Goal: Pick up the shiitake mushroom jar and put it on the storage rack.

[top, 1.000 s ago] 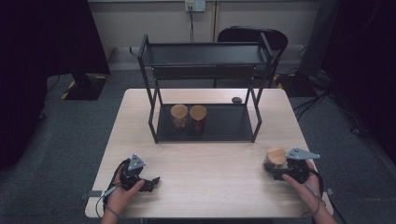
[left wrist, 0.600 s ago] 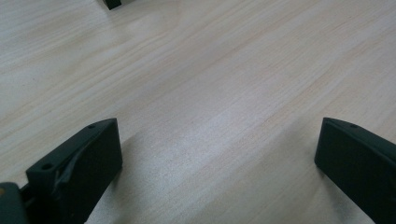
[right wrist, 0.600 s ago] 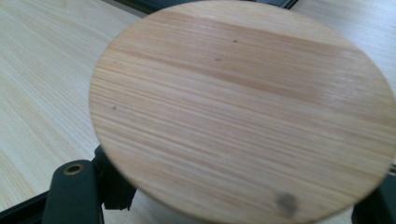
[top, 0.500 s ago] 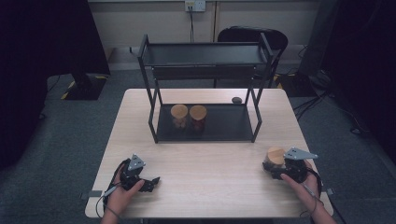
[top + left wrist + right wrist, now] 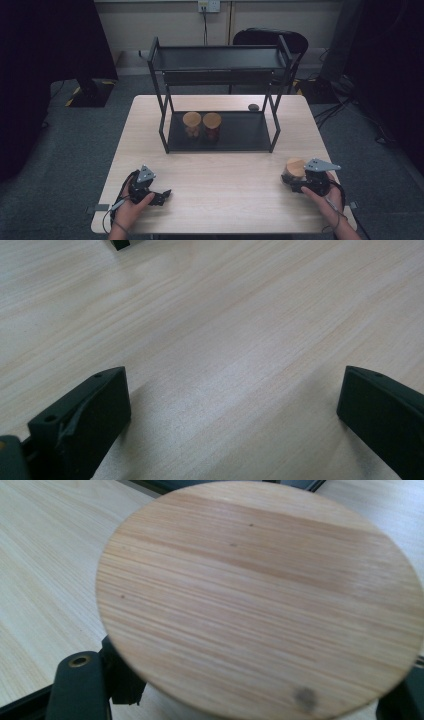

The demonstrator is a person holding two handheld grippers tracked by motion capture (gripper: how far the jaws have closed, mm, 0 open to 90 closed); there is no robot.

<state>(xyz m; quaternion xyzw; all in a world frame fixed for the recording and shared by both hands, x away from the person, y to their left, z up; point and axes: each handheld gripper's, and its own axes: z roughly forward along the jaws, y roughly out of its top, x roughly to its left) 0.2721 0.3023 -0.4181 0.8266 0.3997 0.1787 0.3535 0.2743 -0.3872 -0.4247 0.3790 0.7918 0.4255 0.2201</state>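
At the near left of the pale wooden table [image 5: 220, 190], the left gripper [image 5: 159, 195] lies low on the board in the person's left hand [image 5: 131, 209]. In the left gripper view its two black jaws stand wide apart with only bare wood grain between them; it holds nothing.

Farther back, in the middle of the table, stands a black metal two-tier shelf rack [image 5: 220, 75]. On its lower shelf two small glass jars with round wooden lids sit side by side, just about touching: the left shelf jar [image 5: 192, 123] and the right shelf jar [image 5: 212, 124], whose contents look reddish. A small dark round object [image 5: 253, 107] lies on the table behind the rack's right rear leg.

At the near right, a third glass jar with a round wooden lid [image 5: 294, 168] stands upright on the table near its right edge. The right gripper [image 5: 296, 184], held in the person's right hand [image 5: 327, 197], is closed around the jar's body just below the lid. In the right gripper view the wooden lid [image 5: 260, 595] looms over the jaws, which sit tight at either side beneath it.
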